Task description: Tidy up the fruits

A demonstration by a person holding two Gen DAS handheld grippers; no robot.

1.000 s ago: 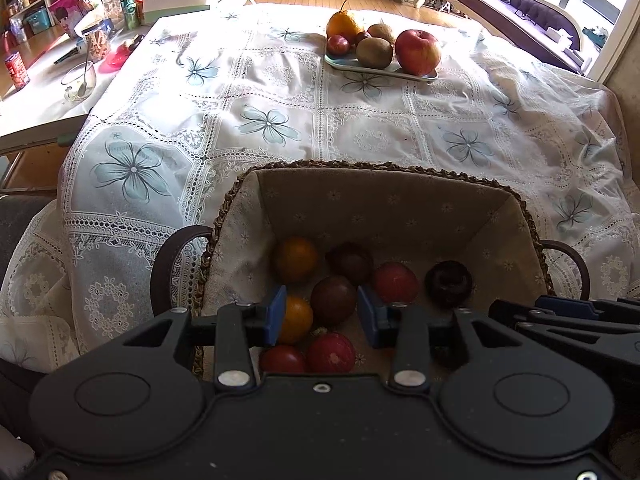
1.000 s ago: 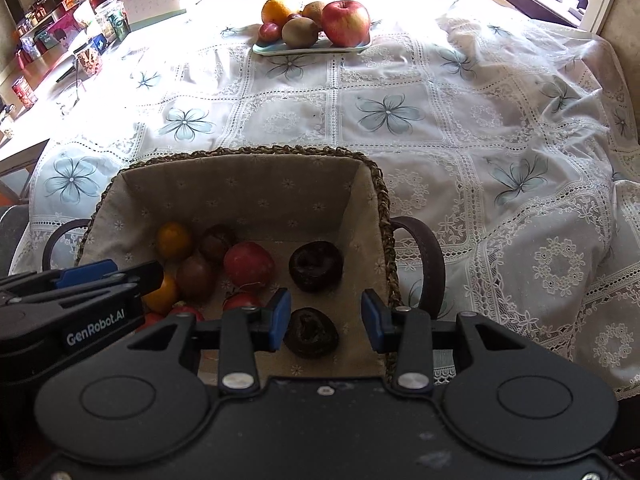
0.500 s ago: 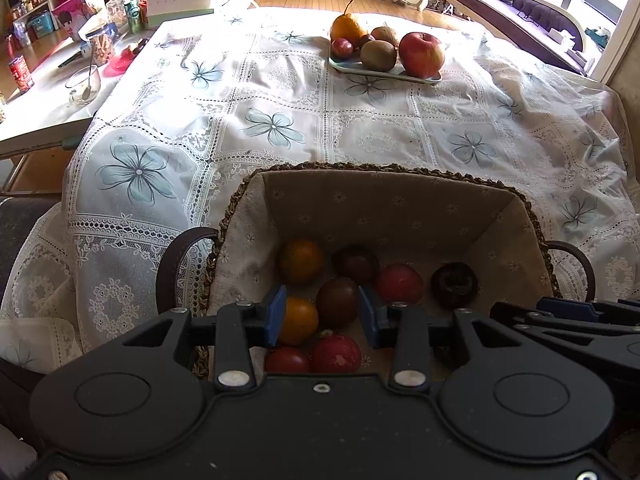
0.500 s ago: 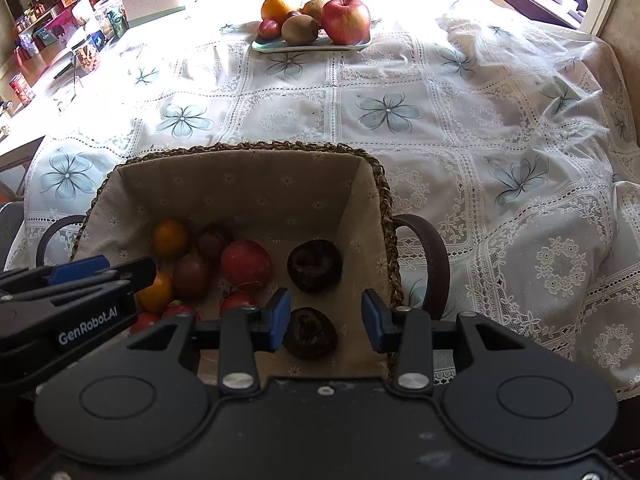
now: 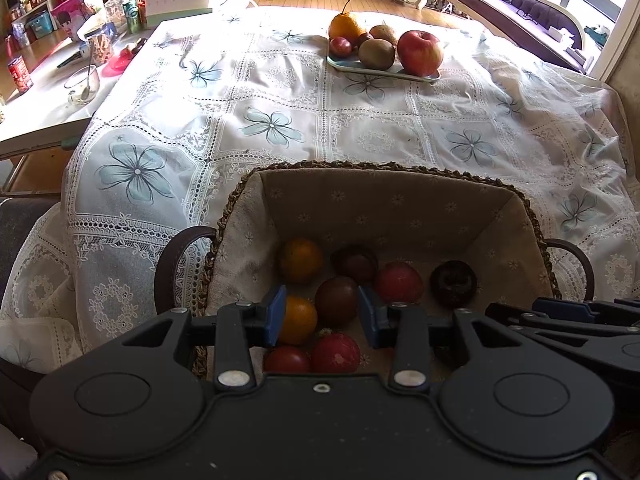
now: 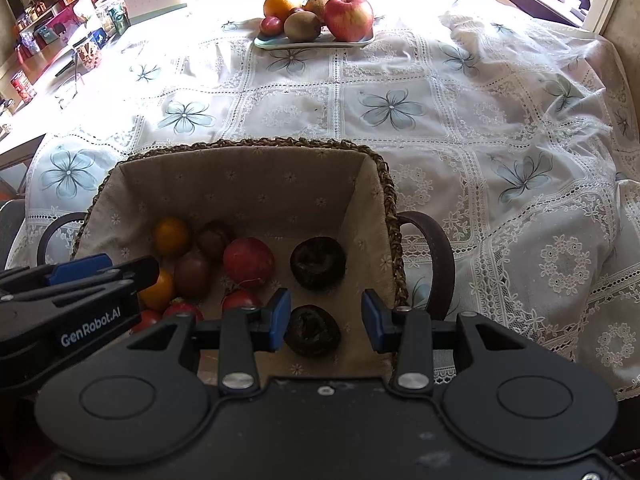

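Two grippers poised over a fruit basket

The left gripper (image 5: 320, 316) and right gripper (image 6: 325, 316) gape wide, empty, above the fabric-lined woven basket (image 5: 384, 172) of small fruits at the tablecloth's near edge; the pale plate (image 5: 384, 72) sits at the far edge.

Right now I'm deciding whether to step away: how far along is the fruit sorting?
Done: five fruits sit on the plate, including the apple. In hand: nothing; the left claw and right claw hang open above the basket. Left: roughly ten fruits in the basket, including the wrinkled dark fruit.
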